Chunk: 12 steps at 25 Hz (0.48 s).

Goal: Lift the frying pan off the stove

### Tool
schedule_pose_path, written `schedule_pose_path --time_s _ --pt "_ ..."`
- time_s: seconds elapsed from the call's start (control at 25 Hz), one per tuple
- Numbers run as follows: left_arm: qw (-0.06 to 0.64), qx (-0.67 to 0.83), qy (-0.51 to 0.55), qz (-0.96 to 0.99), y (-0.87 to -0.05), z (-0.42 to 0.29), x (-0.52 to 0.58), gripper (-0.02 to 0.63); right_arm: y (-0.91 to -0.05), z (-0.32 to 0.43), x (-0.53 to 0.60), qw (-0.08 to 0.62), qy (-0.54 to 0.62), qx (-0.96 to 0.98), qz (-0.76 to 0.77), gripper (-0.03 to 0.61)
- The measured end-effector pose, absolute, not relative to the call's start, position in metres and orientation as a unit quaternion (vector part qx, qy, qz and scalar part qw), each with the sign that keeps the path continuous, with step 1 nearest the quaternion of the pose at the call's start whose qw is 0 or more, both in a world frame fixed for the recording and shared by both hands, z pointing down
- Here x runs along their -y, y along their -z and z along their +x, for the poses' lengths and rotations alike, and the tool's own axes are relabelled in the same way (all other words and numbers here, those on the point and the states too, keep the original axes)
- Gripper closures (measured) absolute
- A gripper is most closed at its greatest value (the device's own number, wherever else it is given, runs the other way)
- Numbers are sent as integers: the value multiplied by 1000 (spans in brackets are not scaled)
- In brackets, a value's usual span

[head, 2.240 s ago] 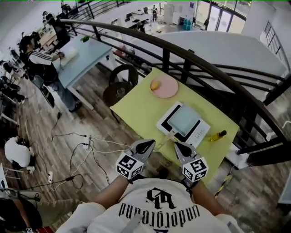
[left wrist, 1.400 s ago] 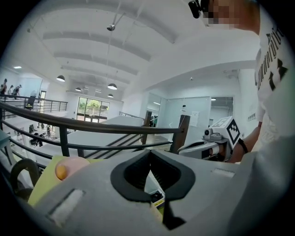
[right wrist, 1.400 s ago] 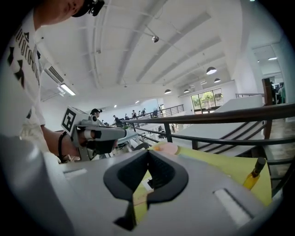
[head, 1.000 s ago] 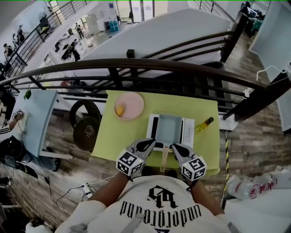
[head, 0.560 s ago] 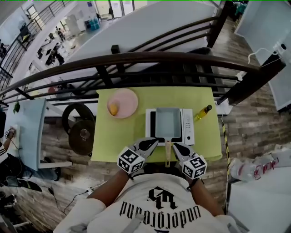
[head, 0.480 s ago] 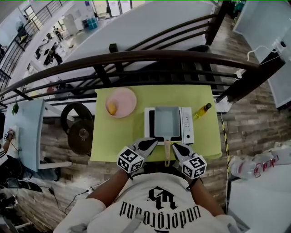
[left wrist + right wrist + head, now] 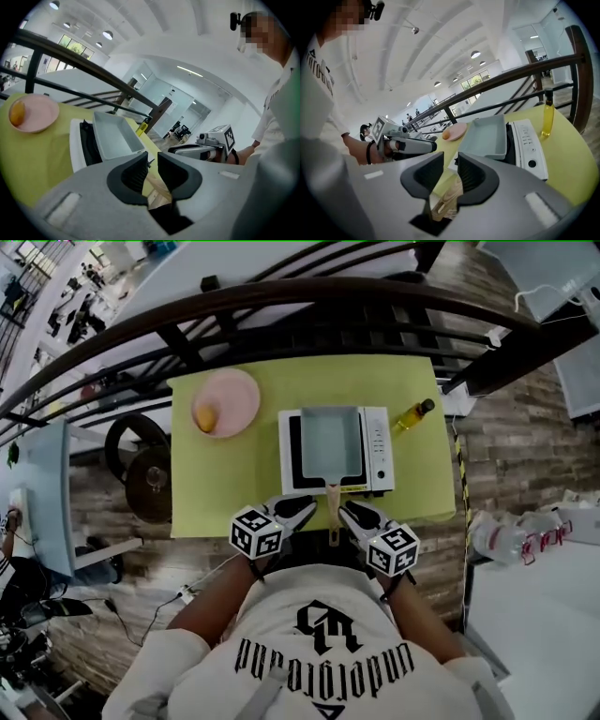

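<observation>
**Two hand-held grippers flanking the pan handle; lift not yet begun**

The pan [image 7: 331, 442], grey and rectangular, is sitting flat on the stove [image 7: 378, 452], which is standing at the middle of the yellow-green tabletop [image 7: 234, 479]. Its wooden handle [image 7: 332, 507] is pointing toward the person and reaching just past the stove's near edge. The left hand-held gripper [image 7: 307, 506] and the right hand-held gripper [image 7: 347, 511] are hovering one on each side of the handle, with their tips near the stove's near edge and angled toward each other.

In each gripper view the jaws are standing narrowly apart, having just been opening. Pale wood is showing through the slot of each pair, more of it in the right gripper view, but no pad is pressing on it. Whether the handle is lying inside either slot or only beyond it cannot be told.

A pink plate [image 7: 230, 399] bearing an orange fruit [image 7: 205, 416] is lying left of the stove. A bottle [image 7: 412, 415] of yellow liquid is standing to the stove's right. Both are well apart from the hand-held grippers.

Judged from this arrangement, the approach is nearly complete while the task itself is wholly outstanding. A grip on the handle is yet to be made, and the pan is not yet leaving the stove.
</observation>
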<state>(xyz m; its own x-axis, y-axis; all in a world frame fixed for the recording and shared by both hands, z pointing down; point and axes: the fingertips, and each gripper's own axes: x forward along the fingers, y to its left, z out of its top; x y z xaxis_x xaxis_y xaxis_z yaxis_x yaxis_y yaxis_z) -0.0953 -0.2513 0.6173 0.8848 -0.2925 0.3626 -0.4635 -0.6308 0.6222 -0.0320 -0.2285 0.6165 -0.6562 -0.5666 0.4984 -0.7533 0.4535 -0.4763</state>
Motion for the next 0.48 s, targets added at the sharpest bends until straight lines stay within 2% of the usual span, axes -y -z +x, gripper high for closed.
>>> schedule_pose_path --time_s 0.16,0.48 --pt "424 195 -112 878 -640 -84 246 500 -635 -30 218 135 -390 830 376 443" --pt "468 165 -127 859 -679 -61 245 387 -670 -32 201 126 -468 807 338 360"
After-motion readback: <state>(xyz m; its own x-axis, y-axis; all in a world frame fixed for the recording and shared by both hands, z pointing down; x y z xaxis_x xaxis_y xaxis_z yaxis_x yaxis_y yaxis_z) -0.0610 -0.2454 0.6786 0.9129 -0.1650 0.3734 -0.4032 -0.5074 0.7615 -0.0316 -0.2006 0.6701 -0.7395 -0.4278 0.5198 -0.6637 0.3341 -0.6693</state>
